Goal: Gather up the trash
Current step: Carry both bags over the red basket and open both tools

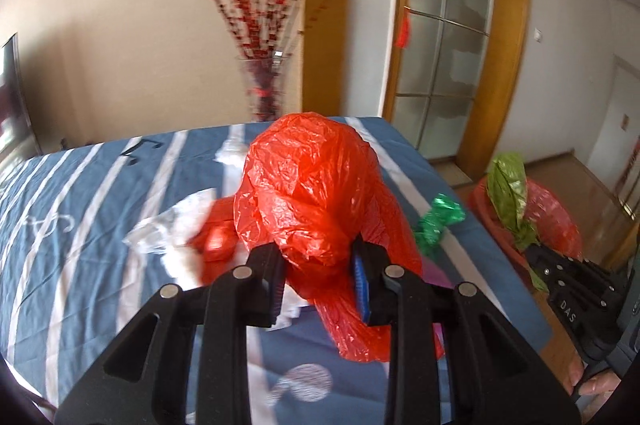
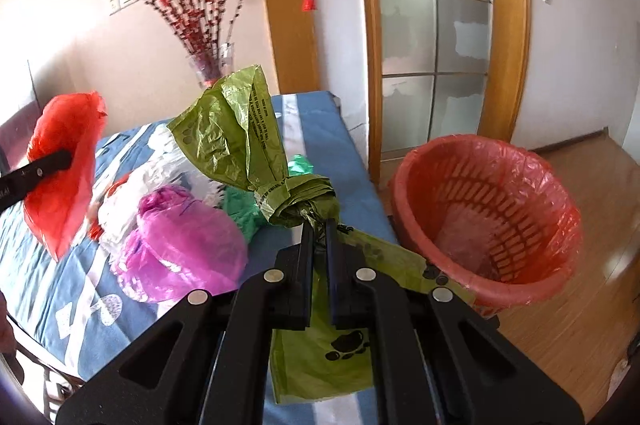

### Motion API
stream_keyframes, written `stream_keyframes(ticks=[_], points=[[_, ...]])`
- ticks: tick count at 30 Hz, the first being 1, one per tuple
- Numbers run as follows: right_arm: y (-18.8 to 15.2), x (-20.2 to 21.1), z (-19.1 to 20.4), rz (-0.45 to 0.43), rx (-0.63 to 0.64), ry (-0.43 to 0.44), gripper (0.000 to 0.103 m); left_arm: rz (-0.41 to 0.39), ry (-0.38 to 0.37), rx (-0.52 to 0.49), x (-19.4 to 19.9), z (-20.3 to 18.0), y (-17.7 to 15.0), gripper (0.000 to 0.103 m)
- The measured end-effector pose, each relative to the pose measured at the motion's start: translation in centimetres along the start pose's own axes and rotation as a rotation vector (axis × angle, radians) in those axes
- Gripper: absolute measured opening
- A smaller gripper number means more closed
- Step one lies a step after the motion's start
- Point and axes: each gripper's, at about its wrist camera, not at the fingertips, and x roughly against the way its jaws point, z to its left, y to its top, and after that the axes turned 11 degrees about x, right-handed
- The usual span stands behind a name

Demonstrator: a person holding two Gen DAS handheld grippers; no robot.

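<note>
My left gripper is shut on a crumpled red plastic bag and holds it above the blue striped tablecloth. The right wrist view shows that red bag hanging at the far left. My right gripper is shut on the knotted neck of a green plastic bag, which stands up above the table's right edge. A red basket lined with a red bag stands on the floor just to the right of it. On the cloth lie a magenta bag, white bags and green foil.
A glass vase with red branches stands behind the table's far edge. A wood-framed glass door is at the back right. Wooden floor spreads around the basket. White plastic lies to the left of the red bag.
</note>
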Motion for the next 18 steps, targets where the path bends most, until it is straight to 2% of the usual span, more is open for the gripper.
stream_keyframes(ticks=[6,12,18], points=[[-0.3,0.4,-5.7,-0.005,-0.125,-0.045,0.006,0.032,-0.066,-0.024,-2.2,-3.7,0.1,0.028],[-0.8,1.0,-11.1,-0.018,-0.226,-0.127,0.006,0.046,-0.143,-0.067,-3.7,-8.3,0.3,0.028],[-1.6,1.3,-14.2,-0.02,-0.282,-0.18,0.006,0.066,-0.217,-0.119,-5.3,-13.1,-0.2,0.028]])
